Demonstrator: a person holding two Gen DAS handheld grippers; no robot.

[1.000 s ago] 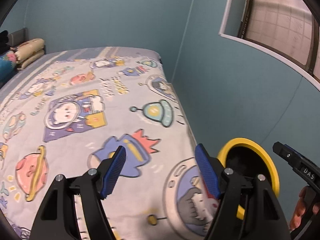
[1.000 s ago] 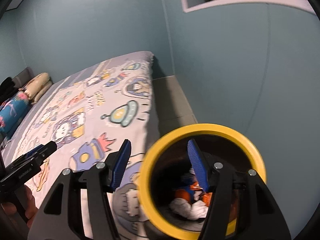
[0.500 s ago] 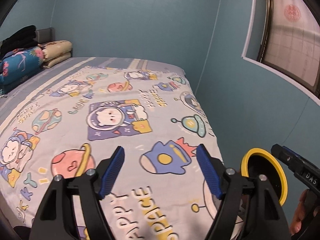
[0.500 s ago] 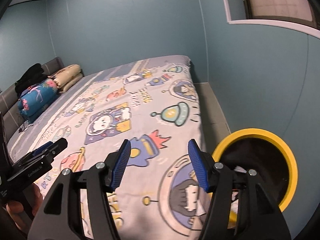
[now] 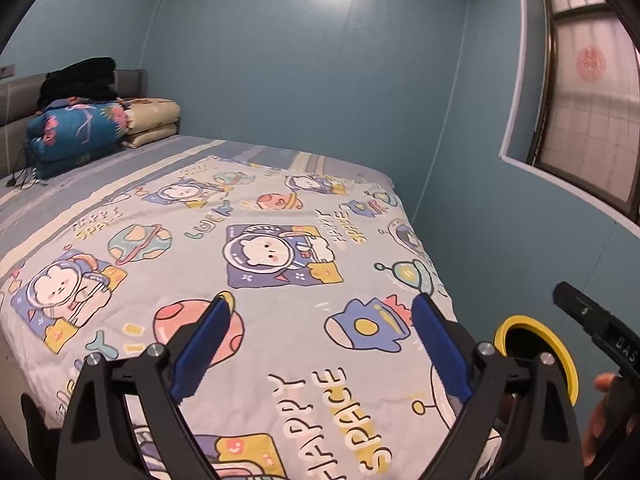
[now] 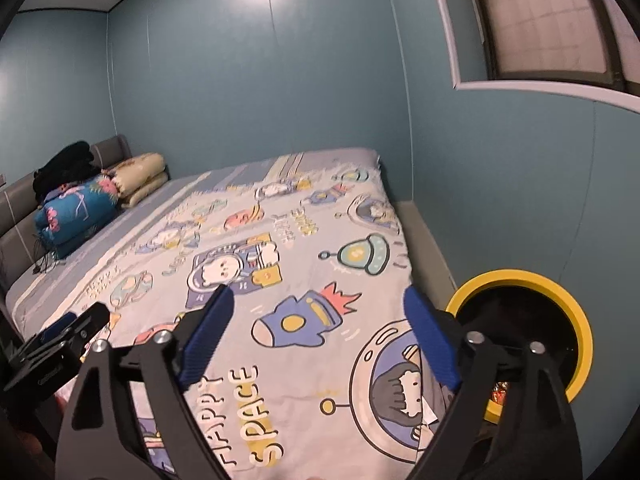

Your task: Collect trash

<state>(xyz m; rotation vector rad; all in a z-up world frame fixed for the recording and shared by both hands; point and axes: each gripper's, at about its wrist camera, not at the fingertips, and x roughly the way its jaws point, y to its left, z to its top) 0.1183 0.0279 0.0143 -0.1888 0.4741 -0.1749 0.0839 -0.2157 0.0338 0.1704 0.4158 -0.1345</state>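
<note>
A black trash bin with a yellow rim (image 6: 524,280) stands on the floor beside the bed's right edge; a bit of orange trash (image 6: 498,394) shows inside it. The same bin (image 5: 534,330) sits low right in the left wrist view. My left gripper (image 5: 320,312) hangs over the bed with its jaws opening and nothing between them. My right gripper (image 6: 318,304) is also over the bed, its jaws opening, also with nothing between them. Each gripper shows at the edge of the other's view. No loose trash shows on the bed.
A bed with a cartoon space-print sheet (image 5: 280,248) fills the middle. Folded quilts (image 5: 76,132) and dark clothes lie against the grey headboard (image 6: 16,216) at the far left. Blue walls close in behind and right, with a window (image 5: 588,92) above the bin.
Both grippers have drawn back from the bin and swung left over the bed, so more of the bed and headboard shows. Both pairs of jaws stand wider than before.
</note>
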